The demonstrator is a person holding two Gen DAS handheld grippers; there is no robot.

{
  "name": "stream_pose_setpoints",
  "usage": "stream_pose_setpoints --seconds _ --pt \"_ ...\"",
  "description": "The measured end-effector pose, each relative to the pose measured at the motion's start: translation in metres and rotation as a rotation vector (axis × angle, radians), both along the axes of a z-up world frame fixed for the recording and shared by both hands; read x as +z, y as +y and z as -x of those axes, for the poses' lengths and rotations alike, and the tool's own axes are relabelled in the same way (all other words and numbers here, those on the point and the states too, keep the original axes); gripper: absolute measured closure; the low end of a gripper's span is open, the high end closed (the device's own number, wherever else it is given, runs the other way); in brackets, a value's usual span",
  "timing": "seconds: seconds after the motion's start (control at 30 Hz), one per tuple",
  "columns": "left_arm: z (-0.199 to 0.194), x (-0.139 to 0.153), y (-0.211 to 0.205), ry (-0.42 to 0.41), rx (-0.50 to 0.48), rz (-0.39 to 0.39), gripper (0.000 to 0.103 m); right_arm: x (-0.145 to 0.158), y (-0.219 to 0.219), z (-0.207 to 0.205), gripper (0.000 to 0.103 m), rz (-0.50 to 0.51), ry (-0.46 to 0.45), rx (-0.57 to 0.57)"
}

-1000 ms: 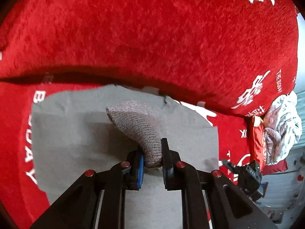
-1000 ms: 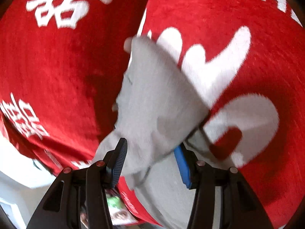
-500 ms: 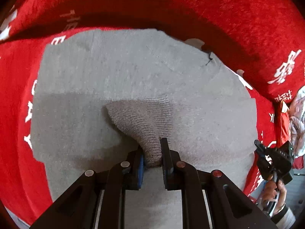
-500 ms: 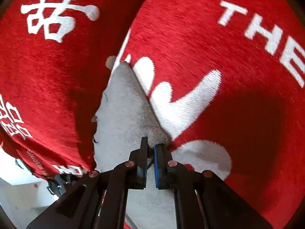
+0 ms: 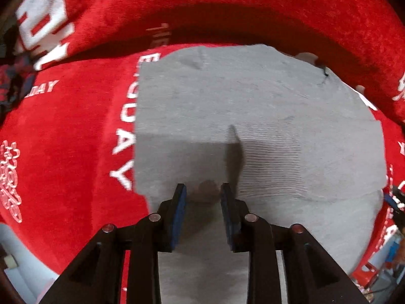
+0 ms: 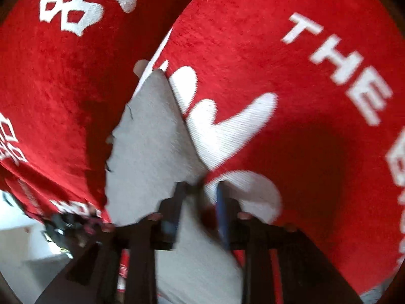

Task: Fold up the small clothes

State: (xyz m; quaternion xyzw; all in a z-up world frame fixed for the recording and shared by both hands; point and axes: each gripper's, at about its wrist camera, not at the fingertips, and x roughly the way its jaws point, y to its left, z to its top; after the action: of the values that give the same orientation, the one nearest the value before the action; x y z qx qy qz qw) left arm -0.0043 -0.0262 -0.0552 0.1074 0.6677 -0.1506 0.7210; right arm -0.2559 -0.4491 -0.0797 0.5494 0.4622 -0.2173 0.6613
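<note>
A grey knit garment (image 5: 253, 106) lies spread on a red blanket. Its ribbed cuff (image 5: 273, 167) rests flat on top of the body, folded inward. My left gripper (image 5: 203, 190) points straight down just above the cloth; its jaws are opening and nothing sits between the blue pads. In the right wrist view the same grey garment (image 6: 149, 136) shows as a narrow strip with a pointed far corner. My right gripper (image 6: 200, 187) hovers at its near edge with its jaws opening. Grey cloth lies under the gap, and the pads do not press on it. This view is blurred.
The red blanket (image 5: 76, 139) with white lettering covers the whole surface and rises in a thick fold (image 5: 227, 0) behind the garment. White heart shapes on the blanket (image 6: 227, 121) lie right of the garment. Pale floor (image 6: 15, 240) shows past the blanket's lower left edge.
The left gripper came down over the garment and let go of the ribbed cuff, which now lies flat. The right gripper pinched the garment's edge half a second ago; its jaws now stand apart.
</note>
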Motion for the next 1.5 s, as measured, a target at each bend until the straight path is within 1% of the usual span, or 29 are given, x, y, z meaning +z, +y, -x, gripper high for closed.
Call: stream_pose_setpoints --seconds 0.03,0.07,0.1,0.13,0.23,0.27,0.37,0.47,0.5,0.53,0.57,0.63,0.67,0.73,0.77,0.8,0.83,0.9,0.93,1.0,1.07,1.17,1.23,1.3,1.37,1.4,1.43,1.5 --pt "0.000 0.003 -0.001 -0.018 0.013 -0.006 0.023 0.010 -0.001 0.003 0.066 0.038 -0.004 0.008" --pt "0.000 0.008 -0.001 -0.058 0.025 0.000 0.018 0.018 -0.002 0.005 0.066 0.073 -0.009 0.015" --pt "0.000 0.011 -0.010 -0.084 0.024 0.008 0.018 0.024 -0.005 0.004 0.065 0.104 -0.013 0.022" --pt "-0.001 0.012 -0.013 -0.089 0.015 0.015 0.018 0.026 -0.009 0.000 0.064 0.115 -0.015 0.026" --pt "-0.004 0.011 -0.031 -0.083 0.003 0.047 0.018 0.020 -0.027 -0.023 0.064 0.119 -0.015 0.041" --pt "-0.006 0.010 -0.039 -0.089 -0.009 0.043 0.018 0.017 -0.033 -0.031 0.064 0.126 -0.014 0.053" --pt "-0.012 0.003 -0.059 -0.127 -0.024 -0.005 0.018 0.001 -0.045 -0.062 0.064 0.132 0.004 0.092" --pt "-0.017 -0.013 -0.062 -0.116 0.003 -0.057 0.018 -0.019 -0.048 -0.087 0.064 0.070 -0.012 0.118" --pt "-0.019 -0.018 -0.059 -0.104 0.018 -0.067 0.018 -0.024 -0.045 -0.093 0.068 0.042 -0.014 0.139" --pt "-0.019 -0.020 -0.057 -0.100 0.025 -0.068 0.018 -0.028 -0.040 -0.101 0.092 0.035 0.006 0.188" --pt "-0.019 -0.022 -0.055 -0.100 0.029 -0.071 0.018 -0.026 -0.036 -0.106 0.095 0.054 0.017 0.227" --pt "-0.017 -0.025 -0.051 -0.108 0.014 -0.075 0.018 -0.013 -0.026 -0.117 0.095 0.156 0.046 0.344" --pt "-0.016 -0.026 -0.049 -0.113 0.003 -0.077 0.017 -0.011 -0.025 -0.119 0.095 0.189 0.065 0.379" --pt "-0.015 -0.027 -0.045 -0.127 -0.013 -0.083 0.017 -0.017 -0.026 -0.120 0.095 0.225 0.120 0.426" --pt "-0.014 -0.025 -0.041 -0.137 -0.017 -0.099 0.017 -0.019 -0.027 -0.120 0.095 0.230 0.130 0.430" --pt "-0.012 -0.022 -0.036 -0.145 -0.015 -0.116 0.017 -0.018 -0.028 -0.118 0.095 0.228 0.125 0.421" --pt "-0.012 -0.021 -0.029 -0.146 -0.008 -0.135 0.017 -0.013 -0.028 -0.116 0.094 0.248 0.139 0.403" --pt "-0.013 -0.019 -0.016 -0.130 0.011 -0.167 0.017 -0.006 -0.027 -0.110 0.093 0.278 0.170 0.375" --pt "-0.012 -0.019 -0.010 -0.119 0.018 -0.177 0.017 -0.002 -0.028 -0.104 0.093 0.270 0.173 0.349" --pt "-0.010 -0.015 -0.001 -0.098 0.022 -0.157 0.017 0.007 -0.028 -0.090 0.093 0.254 0.173 0.300" --pt "-0.006 -0.006 -0.001 -0.102 0.007 -0.128 0.017 0.015 -0.027 -0.078 0.093 0.233 0.156 0.276" --pt "-0.002 0.004 -0.015 -0.118 -0.021 -0.082 0.017 0.024 -0.012 -0.068 0.093 0.226 0.140 0.285" --pt "-0.002 0.005 -0.029 -0.114 -0.032 -0.054 0.017 0.024 0.001 -0.068 0.093 0.215 0.132 0.304" --pt "0.001 0.000 -0.044 -0.105 -0.048 -0.052 0.017 0.019 0.016 -0.074 0.093 0.213 0.135 0.334" --pt "0.004 -0.012 -0.055 -0.090 -0.072 -0.083 0.017 0.011 0.028 -0.080 0.093 0.233 0.165 0.367" --pt "0.004 -0.020 -0.056 -0.078 -0.079 -0.104 0.017 0.005 0.033 -0.080 0.093 0.248 0.195 0.393" --pt "0.006 -0.023 -0.055 -0.072 -0.074 -0.100 0.017 0.002 0.035 -0.079 0.094 0.265 0.203 0.411" --pt "0.006 -0.020 -0.049 -0.066 -0.047 -0.074 0.017 0.002 0.035 -0.076 0.094 0.273 0.198 0.411"
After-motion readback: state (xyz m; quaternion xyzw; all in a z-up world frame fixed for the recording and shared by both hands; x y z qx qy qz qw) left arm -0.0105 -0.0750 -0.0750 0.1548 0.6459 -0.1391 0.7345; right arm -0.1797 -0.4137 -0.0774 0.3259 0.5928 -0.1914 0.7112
